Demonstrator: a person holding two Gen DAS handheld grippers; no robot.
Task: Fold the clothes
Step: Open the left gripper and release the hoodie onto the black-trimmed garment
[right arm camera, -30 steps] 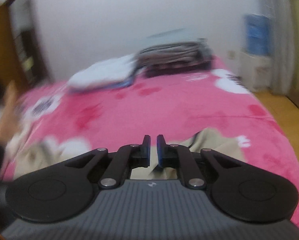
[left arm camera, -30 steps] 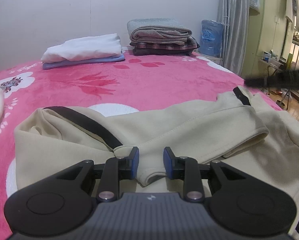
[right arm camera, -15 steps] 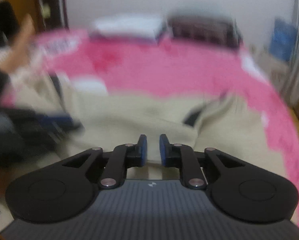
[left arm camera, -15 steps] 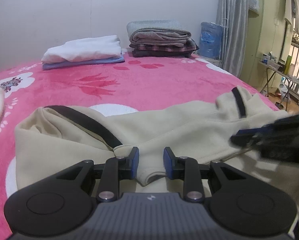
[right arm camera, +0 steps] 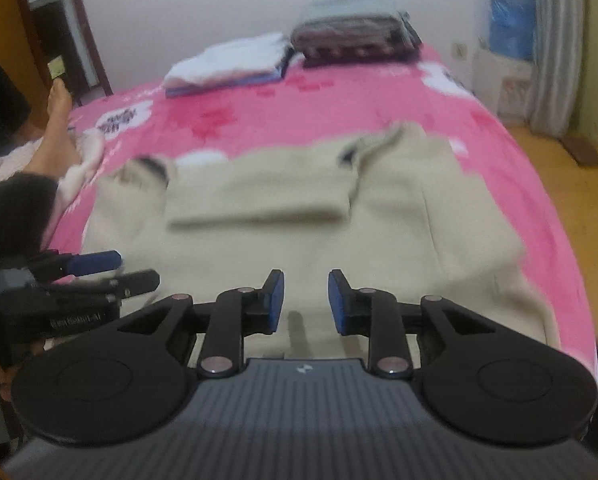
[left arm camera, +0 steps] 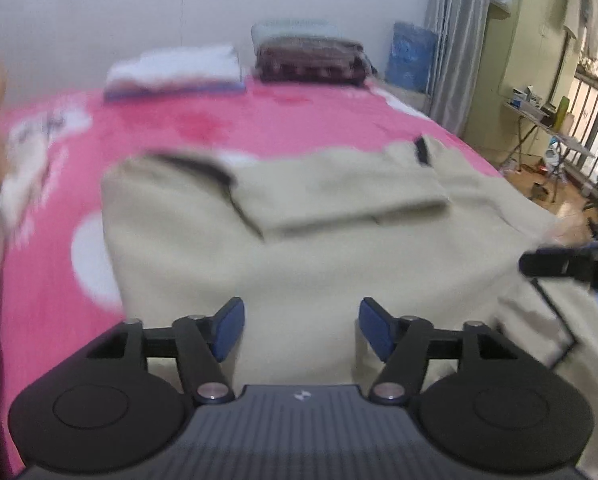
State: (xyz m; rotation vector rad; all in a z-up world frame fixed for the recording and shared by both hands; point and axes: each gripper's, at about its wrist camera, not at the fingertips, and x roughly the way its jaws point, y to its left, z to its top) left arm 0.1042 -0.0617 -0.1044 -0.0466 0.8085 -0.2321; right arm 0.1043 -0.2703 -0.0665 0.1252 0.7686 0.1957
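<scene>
Nearest the left wrist camera, the left gripper has its jaws spread and opening over the beige cloth, with nothing pinched between the blue pads. In the right wrist view, the right gripper hangs just above the same cloth, its jaws parted by a narrower gap and opening, gripping nothing.

The beige garment lies spread across the near half of the bed, covered by a pink floral blanket. One sleeve is folded across the chest, and dark trim shows at both shoulders. Its near edge hangs toward the cameras.

At the left edge of the right wrist view, a dark sleeve sits above the left gripper.

Farther back, near the white wall, a white folded stack sits beside a dark plaid folded pile. A blue water jug stands by the grey curtain.
</scene>
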